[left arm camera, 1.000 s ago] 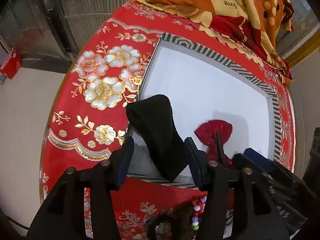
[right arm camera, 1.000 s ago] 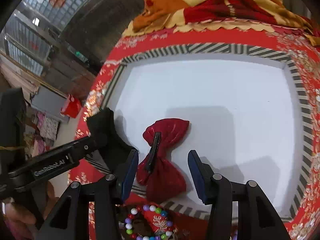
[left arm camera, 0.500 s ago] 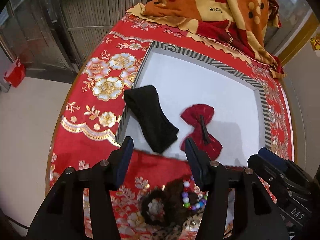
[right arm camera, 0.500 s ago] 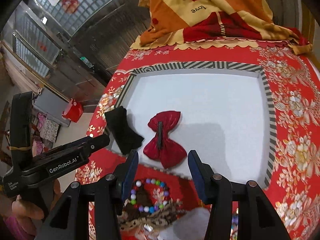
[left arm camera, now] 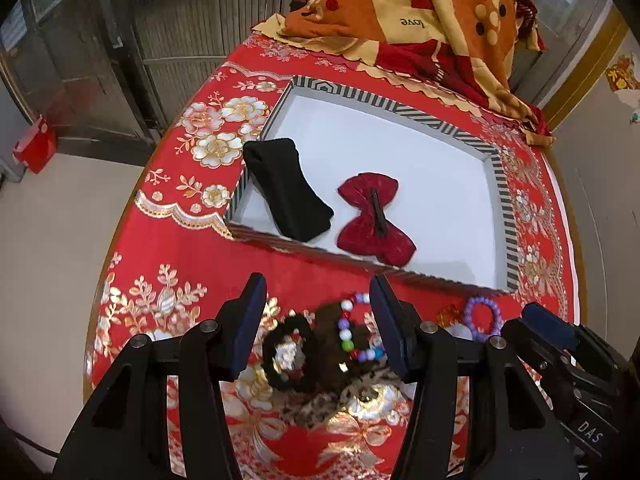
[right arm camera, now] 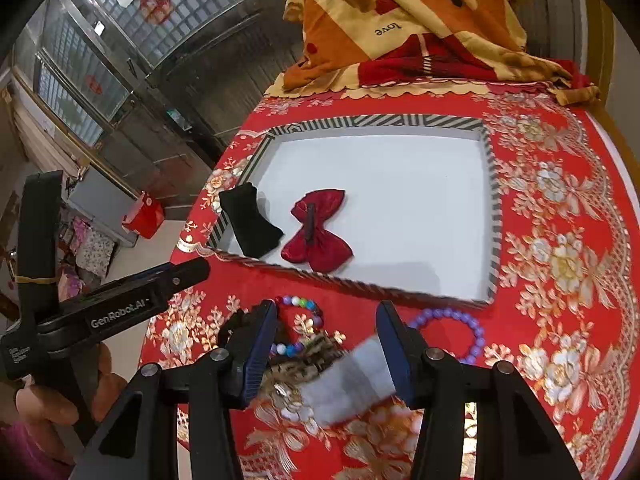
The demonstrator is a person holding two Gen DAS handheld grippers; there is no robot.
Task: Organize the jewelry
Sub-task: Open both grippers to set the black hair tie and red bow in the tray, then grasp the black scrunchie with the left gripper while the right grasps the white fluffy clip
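From the left wrist we see our left gripper open and empty, the black scrunchie and multicoloured bead bracelet lying straight ahead between its fingers, outside the striped tray.

From the right wrist, our right gripper is likewise open; the purple bracelet lies just right of it, nearer this hand, we judge.

Folded blanket on red tablecloth

Both the left gripper and the right gripper hover with jaws spread wide, holding nothing.
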